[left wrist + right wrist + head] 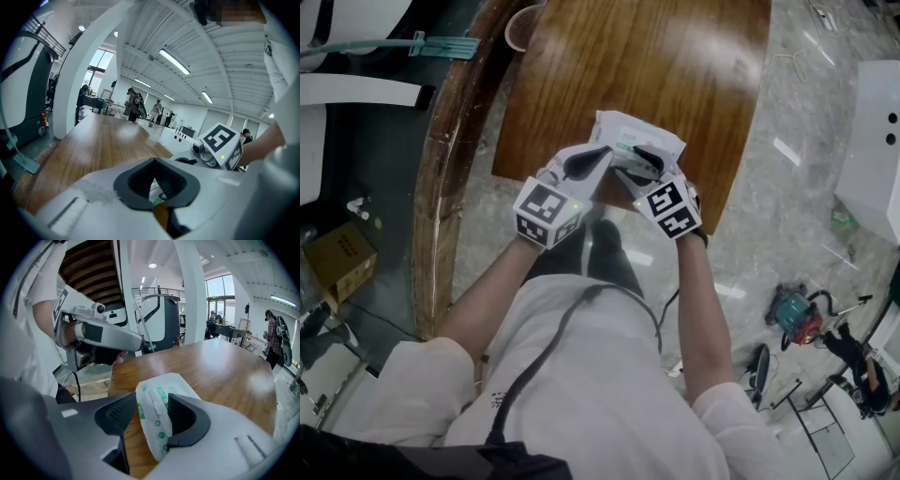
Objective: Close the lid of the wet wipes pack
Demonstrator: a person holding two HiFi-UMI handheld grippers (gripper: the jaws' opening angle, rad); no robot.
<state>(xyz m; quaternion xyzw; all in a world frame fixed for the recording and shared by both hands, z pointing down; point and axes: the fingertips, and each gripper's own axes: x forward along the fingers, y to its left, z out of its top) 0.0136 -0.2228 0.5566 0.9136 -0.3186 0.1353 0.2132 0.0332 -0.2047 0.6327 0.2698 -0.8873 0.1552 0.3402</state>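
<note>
The wet wipes pack is held at the near edge of the worktop between the jaws of the right gripper. The left gripper is pinched narrow on what seems to be the pack's edge. If pressed unevenly, the soft pack could be buckled and left unsealed.

The left gripper fills the near view, its dark jaws meeting at the tips. A sliver of white-and-green pack shows through the gap behind them. Just to the right is the right gripper with its marker cube. The wooden counter runs far toward standing people.
</note>
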